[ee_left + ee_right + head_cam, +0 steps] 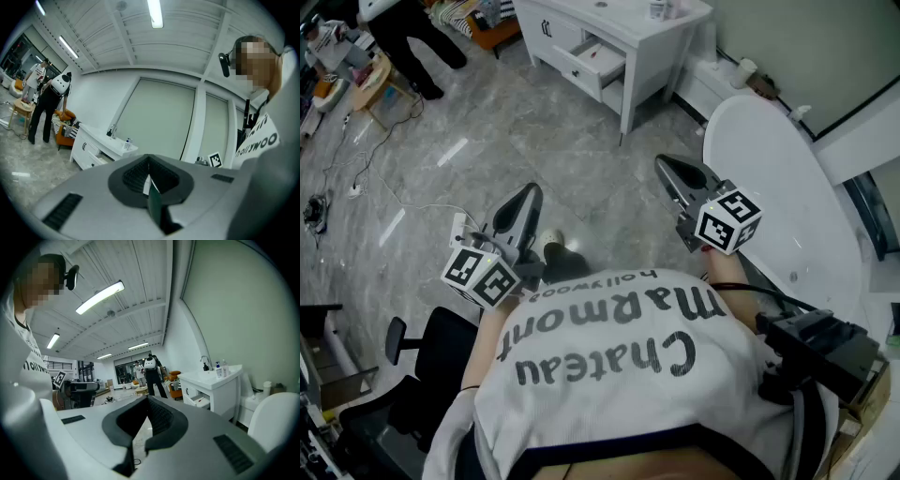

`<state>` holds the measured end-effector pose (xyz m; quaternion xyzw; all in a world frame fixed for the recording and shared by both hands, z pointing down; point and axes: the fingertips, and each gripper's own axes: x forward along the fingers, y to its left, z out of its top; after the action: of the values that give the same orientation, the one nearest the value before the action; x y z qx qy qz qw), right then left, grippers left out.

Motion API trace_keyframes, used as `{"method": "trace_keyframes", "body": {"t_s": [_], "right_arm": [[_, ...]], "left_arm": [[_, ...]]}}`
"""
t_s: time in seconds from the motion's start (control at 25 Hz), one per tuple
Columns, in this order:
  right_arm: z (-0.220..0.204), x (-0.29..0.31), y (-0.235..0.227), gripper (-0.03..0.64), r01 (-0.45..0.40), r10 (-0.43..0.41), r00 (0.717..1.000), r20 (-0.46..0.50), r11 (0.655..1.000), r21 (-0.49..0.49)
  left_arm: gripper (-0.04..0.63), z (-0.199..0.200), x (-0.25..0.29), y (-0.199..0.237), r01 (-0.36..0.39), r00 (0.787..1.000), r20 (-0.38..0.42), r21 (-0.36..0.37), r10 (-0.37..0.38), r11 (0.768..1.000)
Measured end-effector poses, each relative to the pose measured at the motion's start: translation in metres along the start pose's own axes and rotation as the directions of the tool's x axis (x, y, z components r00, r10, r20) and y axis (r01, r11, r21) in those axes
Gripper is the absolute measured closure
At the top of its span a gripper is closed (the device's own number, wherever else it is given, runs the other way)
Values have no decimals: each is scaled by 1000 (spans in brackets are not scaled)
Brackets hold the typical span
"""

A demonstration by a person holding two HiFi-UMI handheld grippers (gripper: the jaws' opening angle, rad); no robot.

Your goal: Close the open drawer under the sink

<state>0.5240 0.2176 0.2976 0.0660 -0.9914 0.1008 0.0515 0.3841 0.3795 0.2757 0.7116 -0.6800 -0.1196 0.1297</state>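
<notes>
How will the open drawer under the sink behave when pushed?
The open drawer probably slides straight into the white cabinet, as it looks rigid and level. It holds little, so likely light; a hard push may slam it.

A grey marble-patterned floor [487, 122] runs across the room, with cables [316, 211] lying on it at the left. Plain pale walls [234, 310] rise to a white ribbed ceiling [93, 28] lit by strip lights [154, 13]. A black office chair [412, 375] stands nearby. At the right curves what looks like a white bathtub [787, 187].
</notes>
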Motion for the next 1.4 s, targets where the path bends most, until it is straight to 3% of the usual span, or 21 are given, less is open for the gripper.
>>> {"method": "trace_keyframes", "body": {"t_s": [0.36, 0.48, 0.68, 0.84, 1.0, 1.28, 1.4], "right_arm": [[-3, -1, 0, 606, 7, -7, 1000, 3, 1000, 10], [-1, -2, -1, 604, 7, -7, 1000, 25, 1000, 9], [26, -7, 21, 604, -103, 88, 978, 190, 992, 71], [47, -5, 45, 604, -182, 163, 948, 274, 982, 46], [48, 20, 42, 604, -184, 162, 950, 268, 981, 59], [43, 95, 17, 604, -117, 115, 983, 146, 993, 9], [52, 133, 9, 604, -102, 93, 985, 145, 993, 53]], "left_arm": [[586, 2, 0, -1, -3, 1000, -5, 9, 3, 1000], [586, 6, 1, -2, 19, 999, 26, 9, -19, 1000], [586, 23, -8, -11, 109, 980, 167, -19, -105, 994], [586, 31, -9, -16, 138, 971, 190, 41, -143, 990], [586, 40, 15, 3, 174, 966, 182, 57, -182, 983], [586, 68, 57, 69, 246, 949, 211, -27, -235, 969], [586, 85, 64, 100, 234, 954, 188, 26, -234, 972]]}}
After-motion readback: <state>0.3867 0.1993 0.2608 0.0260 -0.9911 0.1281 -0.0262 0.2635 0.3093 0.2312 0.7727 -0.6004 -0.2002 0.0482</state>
